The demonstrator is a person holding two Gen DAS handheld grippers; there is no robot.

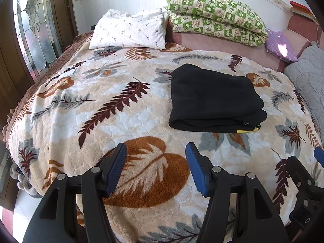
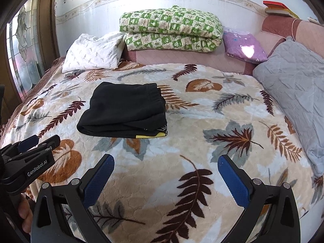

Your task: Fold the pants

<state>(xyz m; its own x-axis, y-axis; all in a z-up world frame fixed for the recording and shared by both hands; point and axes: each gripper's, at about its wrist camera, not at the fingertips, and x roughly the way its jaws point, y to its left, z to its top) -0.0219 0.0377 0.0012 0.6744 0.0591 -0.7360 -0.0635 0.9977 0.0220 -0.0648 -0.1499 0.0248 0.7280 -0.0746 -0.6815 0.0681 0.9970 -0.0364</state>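
Black pants [image 1: 214,99] lie folded into a thick rectangle on the leaf-patterned blanket [image 1: 121,93], with a bit of yellow showing at the near right corner. They also show in the right wrist view [image 2: 125,109]. My left gripper [image 1: 156,149] is open and empty, held above the blanket, nearer than the pants and to their left. My right gripper [image 2: 164,161] is open and empty, nearer than the pants and to their right. Neither touches the pants. The left gripper also shows at the left of the right wrist view [image 2: 34,141].
A white pillow [image 1: 129,30], a folded green checked quilt [image 1: 216,14] and a purple cushion [image 1: 280,44] lie at the head of the bed. A grey quilted pillow [image 2: 293,93] lies along the right side. A glass door [image 1: 34,30] stands at the left.
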